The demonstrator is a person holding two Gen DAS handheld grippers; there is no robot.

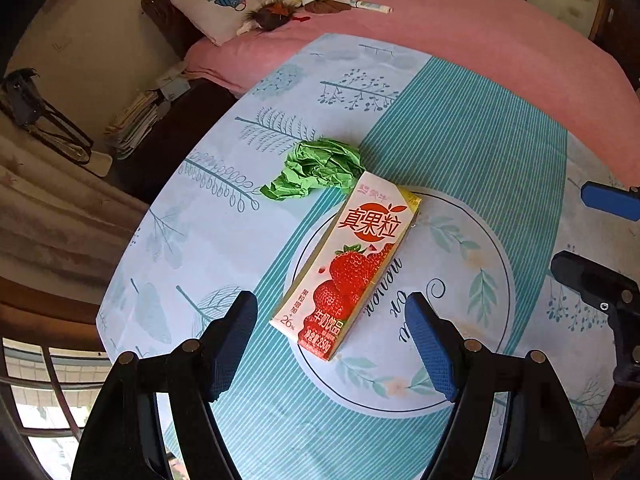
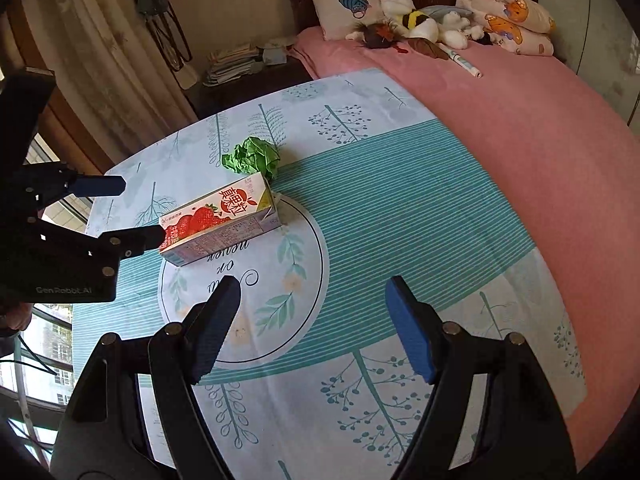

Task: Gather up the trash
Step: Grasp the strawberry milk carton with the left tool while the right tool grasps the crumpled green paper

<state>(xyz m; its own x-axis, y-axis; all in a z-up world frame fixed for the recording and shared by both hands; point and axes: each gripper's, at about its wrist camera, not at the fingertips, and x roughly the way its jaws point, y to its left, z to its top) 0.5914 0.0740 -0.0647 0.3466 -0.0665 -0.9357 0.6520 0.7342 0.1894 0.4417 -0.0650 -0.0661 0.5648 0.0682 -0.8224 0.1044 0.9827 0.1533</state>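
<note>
Spread wide, the left gripper (image 1: 332, 312) brackets the near end of the red strawberry milk carton (image 1: 348, 264), apparently to grab it, crumpled green paper (image 1: 316, 172) beyond, while the right gripper (image 2: 312, 300), likewise gaping, holds nothing.

The milk carton (image 1: 347, 264) reads "真果粒", "26%" and "250"; the left gripper (image 2: 132, 212) body reads "GenRobot.AI".

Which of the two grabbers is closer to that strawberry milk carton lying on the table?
The left. The left gripper is open right at the near end of the carton, its fingers flanking it. The right gripper hangs open over bare tablecloth, off to the carton's side.
</note>
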